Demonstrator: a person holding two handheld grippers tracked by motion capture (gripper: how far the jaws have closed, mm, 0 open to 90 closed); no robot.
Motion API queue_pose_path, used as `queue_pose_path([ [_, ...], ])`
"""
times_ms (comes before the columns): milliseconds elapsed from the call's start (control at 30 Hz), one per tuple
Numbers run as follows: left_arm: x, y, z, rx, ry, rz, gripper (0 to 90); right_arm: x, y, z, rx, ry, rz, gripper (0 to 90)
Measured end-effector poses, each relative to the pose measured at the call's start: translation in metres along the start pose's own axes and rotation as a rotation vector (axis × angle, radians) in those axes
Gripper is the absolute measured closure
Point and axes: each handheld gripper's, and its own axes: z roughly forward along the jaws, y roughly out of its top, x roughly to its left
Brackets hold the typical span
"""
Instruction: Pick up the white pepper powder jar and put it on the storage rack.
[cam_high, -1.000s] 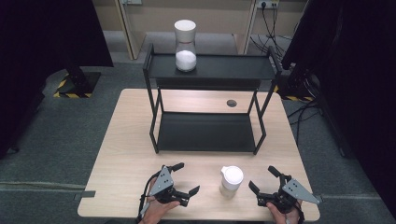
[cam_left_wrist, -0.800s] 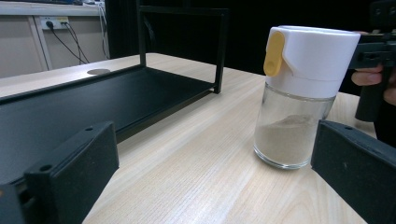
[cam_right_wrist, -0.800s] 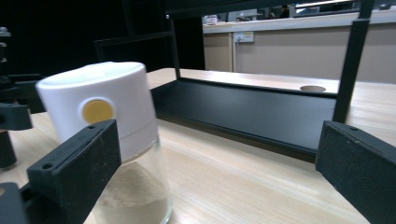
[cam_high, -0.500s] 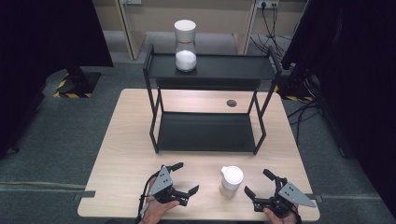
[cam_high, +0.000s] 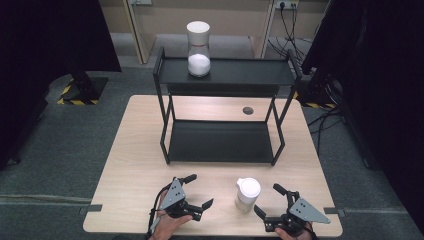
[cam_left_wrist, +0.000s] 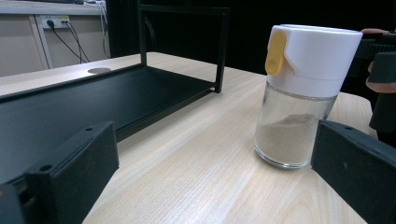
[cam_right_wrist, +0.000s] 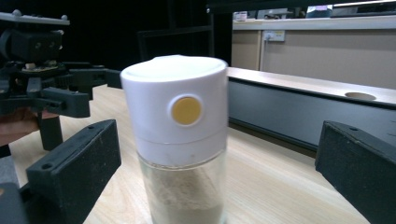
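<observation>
A small glass shaker (cam_high: 247, 194) with a white cap and a yellow button stands upright near the table's front edge; it holds tan powder (cam_left_wrist: 289, 137). My left gripper (cam_high: 198, 191) is open to its left, jaws pointing at the shaker (cam_left_wrist: 303, 95), apart from it. My right gripper (cam_high: 268, 200) is open just right of it, and the shaker (cam_right_wrist: 182, 135) stands close in front, between the spread jaws and not touched. A taller jar (cam_high: 198, 42) with white powder sits on the top shelf of the black rack (cam_high: 222, 72).
The black two-level rack's lower shelf (cam_high: 220, 141) lies bare behind the shaker. A round cable hole (cam_high: 248, 110) is in the wooden table (cam_high: 135, 160) behind the rack. Dark curtains and cables flank the table.
My right gripper has moved left toward the shaker, ending close beside it. The left gripper and the shaker have stayed put.
</observation>
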Motion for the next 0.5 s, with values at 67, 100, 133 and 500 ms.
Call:
queue_pose_path([
  [67, 0.000, 0.000, 0.000, -0.001, 0.000, 0.000, 0.1, 0.001, 0.000, 0.003, 0.005, 0.010, -0.004, 0.5],
  [100, 0.000, 0.000, 0.000, -0.001, -0.002, 0.001, 0.1, 0.001, 0.001, 0.004, 0.009, 0.015, -0.005, 0.5],
  [133, 0.000, 0.000, 0.000, 0.000, -0.001, 0.001, 0.1, 0.002, 0.001, 0.006, 0.011, 0.019, -0.003, 0.4],
  [500, 0.000, -0.001, 0.001, 0.002, -0.003, -0.006, 0.1, 0.003, 0.002, 0.018, 0.029, 0.041, -0.002, 0.4],
])
